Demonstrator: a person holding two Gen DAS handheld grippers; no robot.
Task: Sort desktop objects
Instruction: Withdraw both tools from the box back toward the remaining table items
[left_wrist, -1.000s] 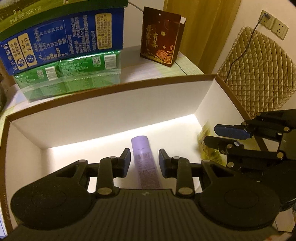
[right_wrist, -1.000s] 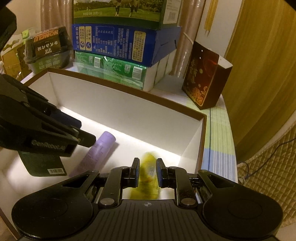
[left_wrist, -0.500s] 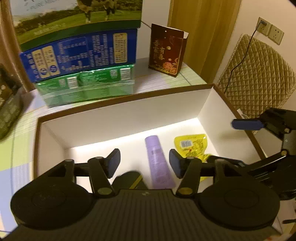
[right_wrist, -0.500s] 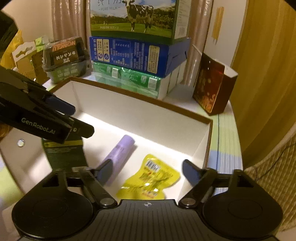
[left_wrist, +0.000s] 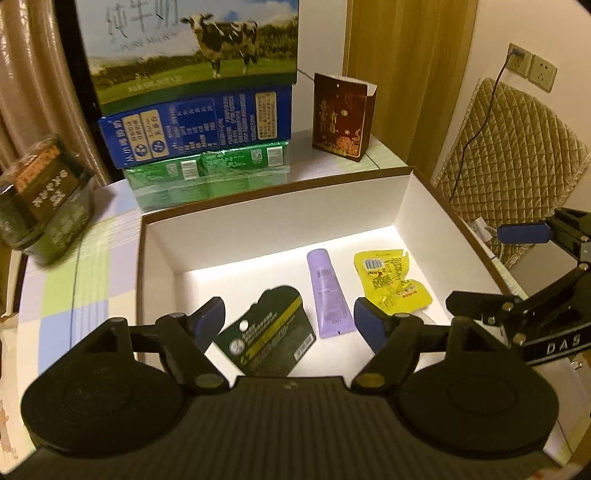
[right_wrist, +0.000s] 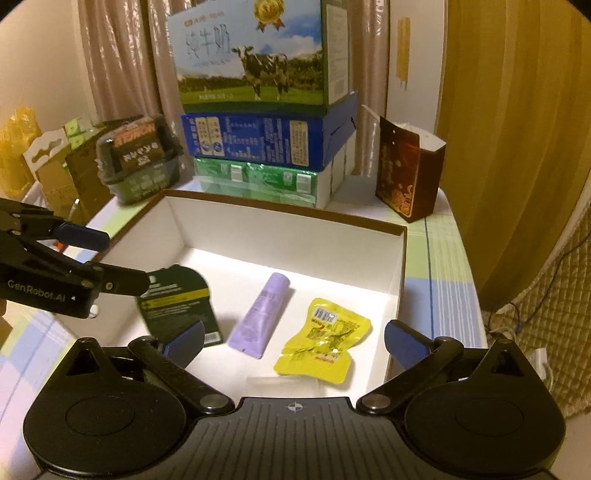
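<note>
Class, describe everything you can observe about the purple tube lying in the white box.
The purple tube is a pale lilac squeeze tube, apparently soft plastic, with small print and a barcode on it. It lies flat on the floor of the white box, round cap towards the far wall, flat crimped end nearer the cameras. It rests between a dark card and a yellow packet, touching neither. No tongs hold it.

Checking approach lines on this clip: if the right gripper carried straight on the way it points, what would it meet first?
Most likely the yellow snack pouch lying on the box floor, roughly centred between the opening fingers of the right gripper. Nothing is between them; depth is hard to judge.
</note>
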